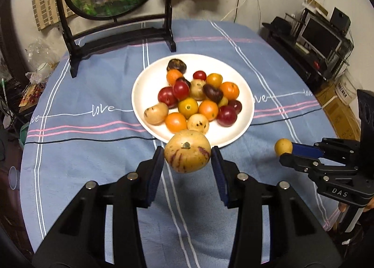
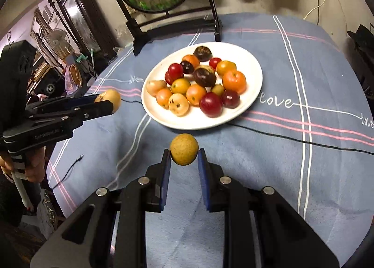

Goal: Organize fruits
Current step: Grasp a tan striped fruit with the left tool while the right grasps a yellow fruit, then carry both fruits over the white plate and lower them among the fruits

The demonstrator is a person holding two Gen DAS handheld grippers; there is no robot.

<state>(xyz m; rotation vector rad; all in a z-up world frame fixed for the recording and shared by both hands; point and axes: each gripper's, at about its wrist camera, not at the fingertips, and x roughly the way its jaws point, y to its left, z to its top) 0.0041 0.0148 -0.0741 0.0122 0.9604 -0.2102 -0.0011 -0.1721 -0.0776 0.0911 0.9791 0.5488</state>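
The left gripper (image 1: 187,156) clamps a tan, purple-streaked fruit (image 1: 187,154) above the tablecloth (image 1: 93,151), just before the near rim of a white plate (image 1: 145,81) heaped with red, orange and yellow fruits. The right gripper (image 2: 184,153) grips a small round yellow fruit (image 2: 184,149) near the same rim.

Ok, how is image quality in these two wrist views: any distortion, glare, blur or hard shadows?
Left wrist view: strong fisheye bending at the tablecloth edges, dark vignette corners; the striped yellow fruit in the left gripper is sharp, with a soft shadow below. Right wrist view: same curvature; the small round fruit is sharp, the white plate bright but not blown out.
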